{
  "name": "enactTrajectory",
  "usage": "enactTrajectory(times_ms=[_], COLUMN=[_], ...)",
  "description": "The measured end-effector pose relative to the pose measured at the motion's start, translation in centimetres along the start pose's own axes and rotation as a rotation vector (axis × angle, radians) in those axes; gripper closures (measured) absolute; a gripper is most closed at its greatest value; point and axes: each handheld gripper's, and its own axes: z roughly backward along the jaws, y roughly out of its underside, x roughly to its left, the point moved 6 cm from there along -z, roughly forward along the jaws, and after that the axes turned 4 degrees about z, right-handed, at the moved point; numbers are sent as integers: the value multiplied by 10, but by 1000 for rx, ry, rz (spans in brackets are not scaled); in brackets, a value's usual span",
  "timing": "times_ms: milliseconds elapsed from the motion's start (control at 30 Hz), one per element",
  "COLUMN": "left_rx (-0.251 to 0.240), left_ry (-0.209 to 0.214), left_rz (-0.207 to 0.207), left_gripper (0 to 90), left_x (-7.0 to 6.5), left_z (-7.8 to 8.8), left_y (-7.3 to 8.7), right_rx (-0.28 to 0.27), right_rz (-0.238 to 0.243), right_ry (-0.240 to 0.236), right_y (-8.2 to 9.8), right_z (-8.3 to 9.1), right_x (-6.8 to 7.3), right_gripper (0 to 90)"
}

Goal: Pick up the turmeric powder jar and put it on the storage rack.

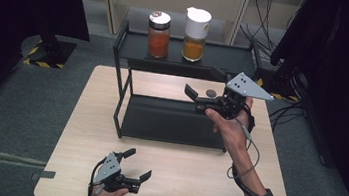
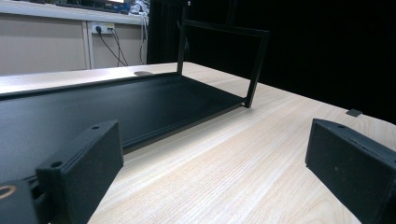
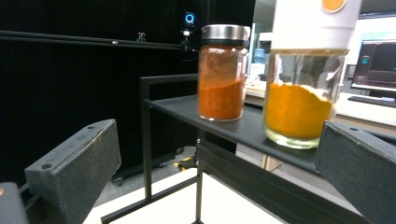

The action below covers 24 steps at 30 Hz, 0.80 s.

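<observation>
The left gripper (image 1: 135, 162) rests on the wooden surface (image 1: 192, 181), fingers spread wide, holding nothing. On the rack's (image 1: 124, 36) top shelf stand the red-powder jar (image 1: 159, 35) and yellow-powder jar (image 1: 196, 29). The right gripper (image 1: 194, 94), fingers wide apart and empty, faces them. Glass looks heavy, slippery, breakable; grasp mid-body.

No legible text, label, brand or number anywhere. Only marks: yellow-and-black hazard stripes (image 1: 36, 62) on the floor at a stand's foot in the high view, an orange dot (image 3: 333, 4) on the white lid (image 3: 317, 25) in the right gripper view, and lines on a monitor (image 3: 379, 60) behind, too small and blurred to read.
</observation>
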Motion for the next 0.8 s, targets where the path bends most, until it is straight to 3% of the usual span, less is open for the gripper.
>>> enactTrajectory(times_ms=[800], left_rx=[1], left_ry=[-2], left_rz=[0], left_gripper=[34], left_x=[0], left_z=[0], left_y=[0], right_rx=[4], right_rz=[1], right_ry=[-37], right_y=[45], right_z=[20], right_x=[20], right_gripper=[4])
